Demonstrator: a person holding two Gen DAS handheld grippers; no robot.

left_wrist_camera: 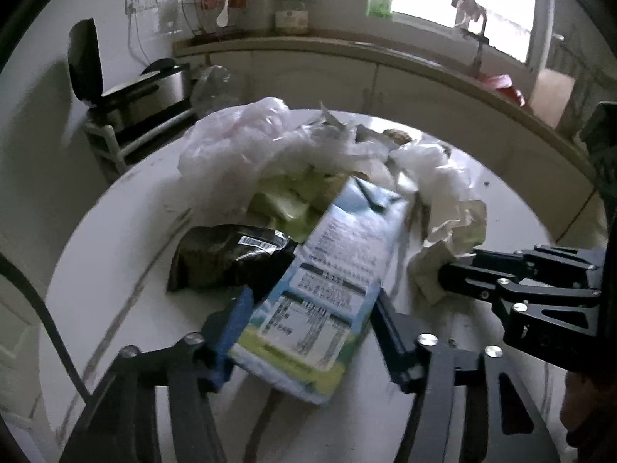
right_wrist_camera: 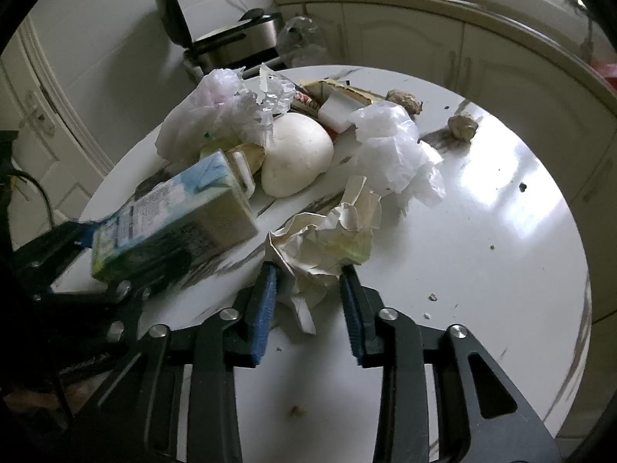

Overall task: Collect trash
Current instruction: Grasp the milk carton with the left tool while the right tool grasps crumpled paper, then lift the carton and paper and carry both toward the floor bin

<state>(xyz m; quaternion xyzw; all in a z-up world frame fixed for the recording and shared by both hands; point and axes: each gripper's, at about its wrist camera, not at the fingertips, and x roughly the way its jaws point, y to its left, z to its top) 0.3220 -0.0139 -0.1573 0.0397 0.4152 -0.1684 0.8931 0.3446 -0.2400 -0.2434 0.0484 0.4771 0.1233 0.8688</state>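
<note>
Blue-and-white carton (green base), white marble-streaked table, blue-padded tongs

On the round table, the trash sits in a heap toward the far left side. The milk carton lies at the heap's near left, between the left gripper fingers. Just right of it lies the crumpled paper, its near edge between the right gripper fingers. Behind the paper sits a rounded lump, with a plastic bag to its right and another bag to its left. A dark packet lies left of the carton, possibly partly under it.
</note>
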